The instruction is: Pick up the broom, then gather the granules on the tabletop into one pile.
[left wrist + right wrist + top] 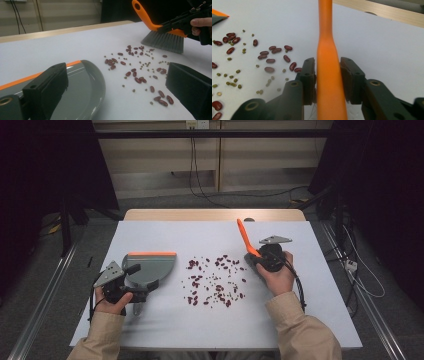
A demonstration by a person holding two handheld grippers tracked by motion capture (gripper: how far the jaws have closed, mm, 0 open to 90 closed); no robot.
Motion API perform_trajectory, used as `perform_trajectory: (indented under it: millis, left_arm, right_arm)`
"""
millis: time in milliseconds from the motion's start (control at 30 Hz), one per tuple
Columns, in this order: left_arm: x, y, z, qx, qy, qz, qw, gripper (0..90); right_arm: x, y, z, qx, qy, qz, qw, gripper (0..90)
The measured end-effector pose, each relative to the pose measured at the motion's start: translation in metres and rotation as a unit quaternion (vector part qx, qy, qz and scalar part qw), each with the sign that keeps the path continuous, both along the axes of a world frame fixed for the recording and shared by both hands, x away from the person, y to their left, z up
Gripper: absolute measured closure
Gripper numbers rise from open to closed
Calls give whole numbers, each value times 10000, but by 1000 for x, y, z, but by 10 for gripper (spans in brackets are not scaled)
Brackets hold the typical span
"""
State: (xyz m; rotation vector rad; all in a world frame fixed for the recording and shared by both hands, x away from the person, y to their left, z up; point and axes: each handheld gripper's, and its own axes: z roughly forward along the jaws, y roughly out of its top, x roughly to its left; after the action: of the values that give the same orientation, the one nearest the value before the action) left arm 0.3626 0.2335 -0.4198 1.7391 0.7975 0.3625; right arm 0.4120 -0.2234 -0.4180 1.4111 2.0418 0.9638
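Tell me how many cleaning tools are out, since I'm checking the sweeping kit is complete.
2. An orange-handled brush with grey bristles stands right of the scattered beans, in the right tool. A grey plastic dustpan with an orange edge lies left of them, at the left tool.

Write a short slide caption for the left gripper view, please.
A grey dustpan waits beside scattered red beans while the right tool brings an orange-handled brush in behind them.

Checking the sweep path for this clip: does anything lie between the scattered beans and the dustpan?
Nothing visible does. Bare white table separates the beans from the dustpan, whose curved side, not its orange lip, faces them in the left gripper view.
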Motion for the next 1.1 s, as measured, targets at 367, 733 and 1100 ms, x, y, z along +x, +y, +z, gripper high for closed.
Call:
perform_trajectory:
  millis: [367,733,1100]
  left_arm:
    - [-4,1,-1,-6,-25,38,10000,43]
    - [-3,0,-2,12,-5,5,10000,43]
    - [-3,0,-1,-8,-12,24,10000,44]
  right_arm:
    - [-12,-3,3,-89,-158,13,9998,587]
    - [-13,-6,-7,-172,-148,122,9997,709]
    - [-5,-12,-5,203,-181,174,9995,712]
